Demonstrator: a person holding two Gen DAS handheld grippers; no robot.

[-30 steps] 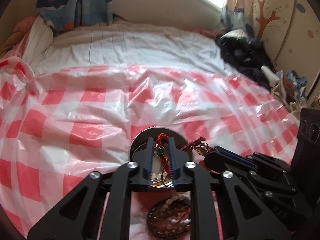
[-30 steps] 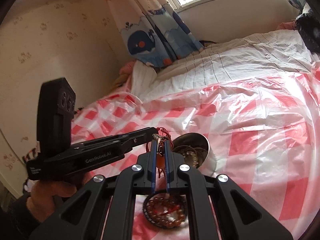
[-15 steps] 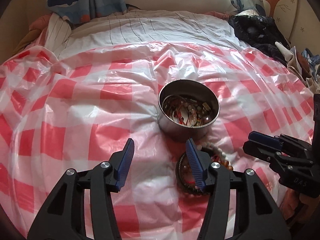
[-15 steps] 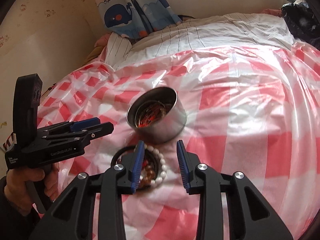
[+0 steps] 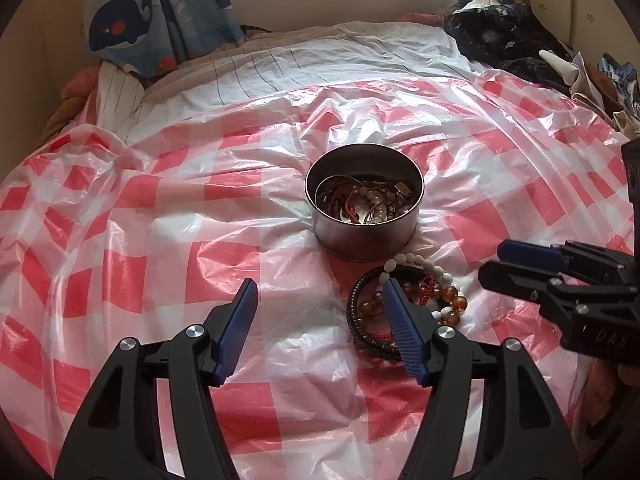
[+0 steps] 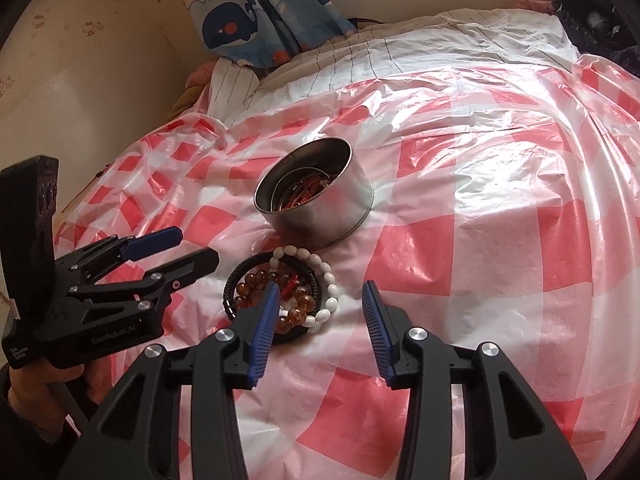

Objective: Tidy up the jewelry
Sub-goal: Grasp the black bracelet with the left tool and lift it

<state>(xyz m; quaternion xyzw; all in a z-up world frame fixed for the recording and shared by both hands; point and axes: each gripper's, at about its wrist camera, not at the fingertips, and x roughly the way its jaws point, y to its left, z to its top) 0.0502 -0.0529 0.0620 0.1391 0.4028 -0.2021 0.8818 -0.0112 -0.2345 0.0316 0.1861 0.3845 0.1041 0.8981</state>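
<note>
A round metal tin (image 5: pixel 363 216) (image 6: pixel 320 204) holds several bracelets and stands on the red-checked plastic sheet. In front of it lies a pile of bracelets (image 5: pixel 404 304) (image 6: pixel 280 292): white beads, amber beads, a black braided band, red cord. My left gripper (image 5: pixel 318 292) is open and empty, its right finger over the pile's left side; it also shows in the right wrist view (image 6: pixel 188 248). My right gripper (image 6: pixel 320 294) is open and empty, just right of the pile; it also shows in the left wrist view (image 5: pixel 496 262).
The checked sheet (image 5: pixel 160 240) covers a bed with a white striped sheet (image 5: pixel 320 52) behind. A whale-print curtain (image 5: pixel 152 12) hangs at the back left. Dark clothes (image 5: pixel 512 40) lie at the back right. A wall (image 6: pixel 100 60) runs along the left.
One second ago both grippers were shut on a red cord bracelet over the tin. Both have opened and pulled back, and the bracelet is no longer held.
</note>
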